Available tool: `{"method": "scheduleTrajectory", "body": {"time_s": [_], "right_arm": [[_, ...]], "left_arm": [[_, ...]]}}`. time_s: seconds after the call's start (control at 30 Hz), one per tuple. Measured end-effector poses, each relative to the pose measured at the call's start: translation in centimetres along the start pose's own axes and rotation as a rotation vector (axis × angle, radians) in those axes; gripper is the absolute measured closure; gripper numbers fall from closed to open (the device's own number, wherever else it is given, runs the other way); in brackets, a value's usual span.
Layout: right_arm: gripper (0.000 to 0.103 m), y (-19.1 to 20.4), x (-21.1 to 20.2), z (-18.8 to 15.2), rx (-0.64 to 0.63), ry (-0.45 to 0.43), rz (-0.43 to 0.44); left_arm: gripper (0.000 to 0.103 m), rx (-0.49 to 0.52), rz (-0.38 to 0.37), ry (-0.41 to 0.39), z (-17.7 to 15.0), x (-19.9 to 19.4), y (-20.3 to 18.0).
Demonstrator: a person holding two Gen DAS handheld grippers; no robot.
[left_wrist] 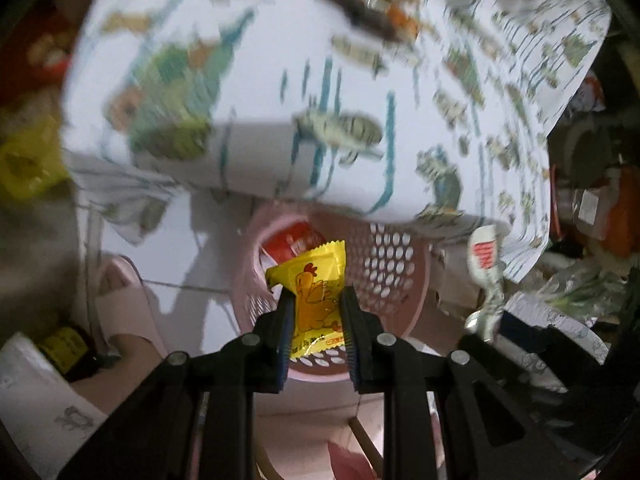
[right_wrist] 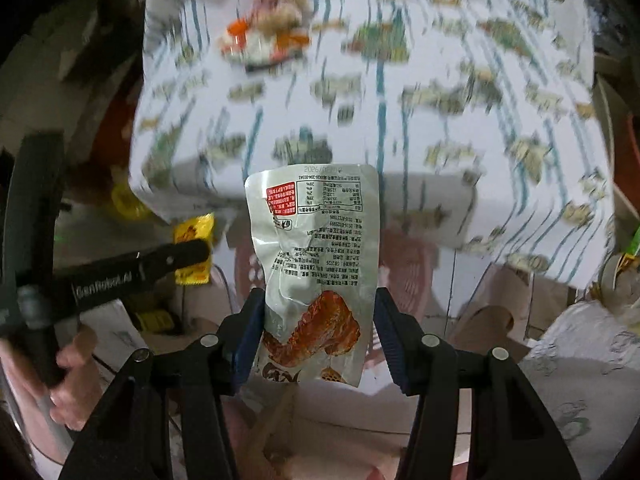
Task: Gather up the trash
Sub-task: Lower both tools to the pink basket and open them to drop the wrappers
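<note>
Printed tablecloth (left_wrist: 360,80) fills the upper frame, blurred. Pink perforated plastic basket (left_wrist: 394,264) sits below it, centre. My right gripper (right_wrist: 318,334), about half open, pinches a crinkled silver pouch (right_wrist: 316,248) with a chicken-wing print. My left gripper (left_wrist: 318,328), nearly closed, clamps a small yellow sachet (left_wrist: 314,292) over the basket.

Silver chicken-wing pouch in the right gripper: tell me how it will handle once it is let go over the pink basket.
The silver pouch looks empty and creased, so it is probably light and may flutter rather than drop straight. It stands up past the right gripper, so the foil seems fairly stiff. Its glossy surface could slip easily. The pink basket lies below.
</note>
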State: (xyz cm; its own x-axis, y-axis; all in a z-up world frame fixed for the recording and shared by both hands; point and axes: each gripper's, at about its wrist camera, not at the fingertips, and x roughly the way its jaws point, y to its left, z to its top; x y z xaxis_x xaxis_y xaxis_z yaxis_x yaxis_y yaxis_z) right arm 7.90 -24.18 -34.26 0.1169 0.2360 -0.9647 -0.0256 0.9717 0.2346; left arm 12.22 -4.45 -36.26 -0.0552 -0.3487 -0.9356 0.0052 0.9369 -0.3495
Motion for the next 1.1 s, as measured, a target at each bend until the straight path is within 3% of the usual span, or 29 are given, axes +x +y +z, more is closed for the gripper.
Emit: {"method": "scheduleTrajectory", "body": {"time_s": [0.13, 0.27, 0.43, 0.7, 0.8, 0.83, 0.93, 1.1], "right_arm": [[0.047, 0.4, 3.8, -1.1, -0.046, 0.103, -0.016], [0.047, 0.9, 7.8, -2.2, -0.096, 0.186, -0.086], [0.047, 0.0, 10.8, -1.8, -0.068, 0.164, -0.163], [0.041, -3.4, 13.7, -0.8, 0.036, 0.133, -0.207], [0.038, -4.3, 14.3, -0.8, 0.047, 0.137, -0.221], [0.037, -4.5, 14.5, -0.8, 0.046, 0.145, -0.222], [0.036, -4.6, 14.5, -0.6, 0.060, 0.151, -0.224], [0.032, -4.3, 13.6, -0.3, 0.091, 0.134, -0.154]], "left_arm": [[0.083, -0.015, 0.037, 0.050, 0.2, 2.2, 1.0], [0.083, 0.006, 0.058, 0.075, -0.1, 3.9, 0.6], [0.082, 0.012, 0.071, 0.082, -0.4, 5.6, 0.5], [0.082, 0.019, 0.107, 0.094, -0.8, 7.0, 1.5], [0.067, 0.008, 0.097, 0.091, -0.7, 6.8, 1.5], [0.055, 0.002, 0.101, 0.084, -0.7, 6.6, 1.6], [0.052, 0.002, 0.104, 0.055, -0.4, 5.7, 1.4], [0.042, 0.010, 0.112, -0.016, -0.2, 3.4, 0.6]]}}
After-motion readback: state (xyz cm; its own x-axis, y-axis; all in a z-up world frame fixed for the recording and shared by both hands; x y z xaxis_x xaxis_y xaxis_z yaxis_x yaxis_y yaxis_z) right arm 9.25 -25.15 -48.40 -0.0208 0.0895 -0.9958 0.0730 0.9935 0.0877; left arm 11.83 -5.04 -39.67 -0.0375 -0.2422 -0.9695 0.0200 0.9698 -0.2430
